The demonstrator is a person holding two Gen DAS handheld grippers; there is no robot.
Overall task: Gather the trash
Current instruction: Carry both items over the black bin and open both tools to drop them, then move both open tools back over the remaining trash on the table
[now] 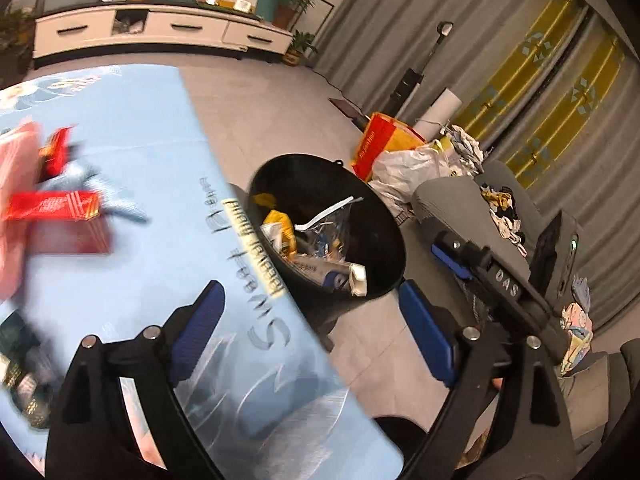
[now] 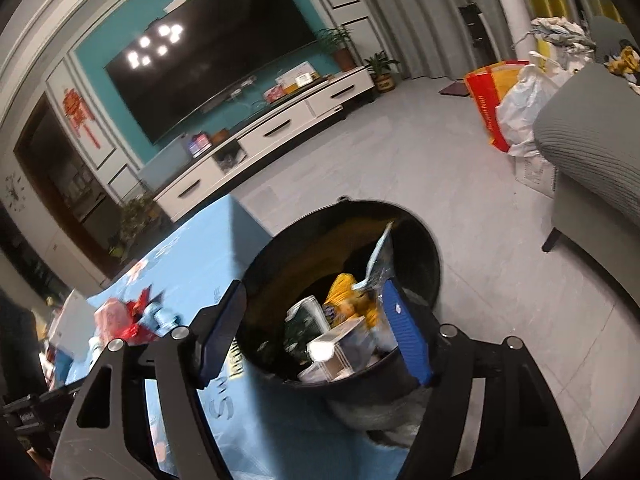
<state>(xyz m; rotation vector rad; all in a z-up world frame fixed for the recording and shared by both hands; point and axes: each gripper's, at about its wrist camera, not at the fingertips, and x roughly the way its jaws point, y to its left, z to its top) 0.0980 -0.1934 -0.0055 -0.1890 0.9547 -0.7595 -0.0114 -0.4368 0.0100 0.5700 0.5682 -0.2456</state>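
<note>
Left wrist view: the left gripper [image 1: 308, 320] hangs with its two blue-padded jaws spread wide and nothing between them, above the edge of a table under a light blue tablecloth [image 1: 152, 152]. Right of the table, on the grey floor, stands one black trash bin [image 1: 384, 216]. In it lie a yellow wrapper [image 1: 280, 220], a clear plastic bag [image 1: 328, 220] with a white strip, and a white-and-blue carton [image 1: 336, 276]. Far left on the cloth, blurred, lie two red packets [image 1: 52, 204]. At the right, the right gripper [image 1: 460, 256] reaches toward the bin's near right rim. Beyond the bin sit one red-and-yellow bag [image 1: 376, 140] and one white plastic bag [image 1: 404, 168].

Right wrist view: the right gripper [image 2: 316, 320] is released, jaws apart and empty, directly over the bin [image 2: 424, 240]. The bin holds the yellow wrapper [image 2: 340, 288], a small white box [image 2: 336, 344] and the clear bag [image 2: 380, 256]. Left on the cloth lies red crumpled trash [image 2: 124, 316], blurred.
</note>
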